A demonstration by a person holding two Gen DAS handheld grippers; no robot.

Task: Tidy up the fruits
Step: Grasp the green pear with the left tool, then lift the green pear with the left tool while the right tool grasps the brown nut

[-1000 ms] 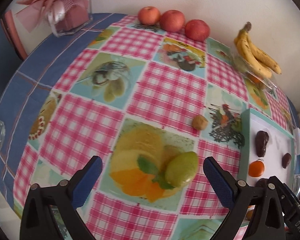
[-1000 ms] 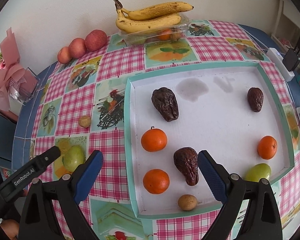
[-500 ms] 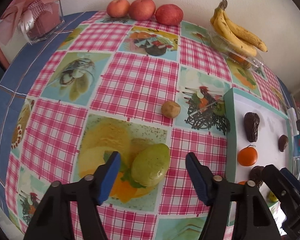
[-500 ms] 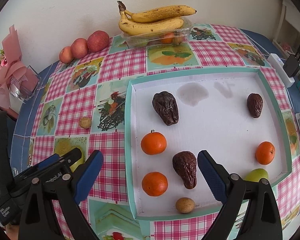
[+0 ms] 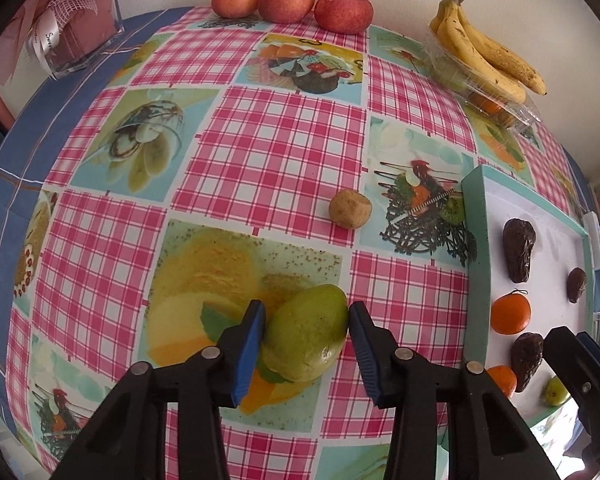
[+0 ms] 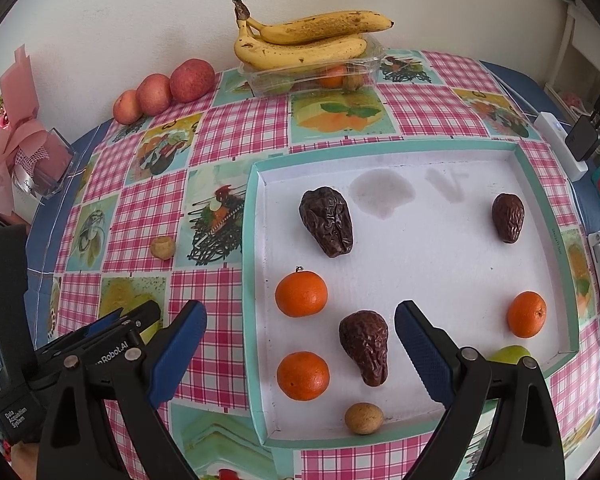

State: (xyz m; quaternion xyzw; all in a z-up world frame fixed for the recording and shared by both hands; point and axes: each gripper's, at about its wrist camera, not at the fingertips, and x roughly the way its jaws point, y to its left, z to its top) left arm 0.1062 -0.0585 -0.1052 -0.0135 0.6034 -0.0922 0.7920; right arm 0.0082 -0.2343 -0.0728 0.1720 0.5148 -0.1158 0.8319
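The green fruit (image 5: 306,338) is squeezed between the blue pads of the left tool (image 5: 307,344), lying on the desk (image 5: 284,152) with its long end tipped up to the right. The right tool (image 6: 300,354) is kept wide and empty over the tray (image 6: 256,240), which is found farther right of the fruit.

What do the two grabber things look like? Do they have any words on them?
Both are black plastic clamps with two long fingers, silver rivets at the joints and blue ridged pads on the tips. That goes for the left gripper and the right gripper. The right wrist view also shows the left gripper's side, with white lettering reading "Robot.AI" and a label saying "Data Acquisition System". No cables or sleeves show.
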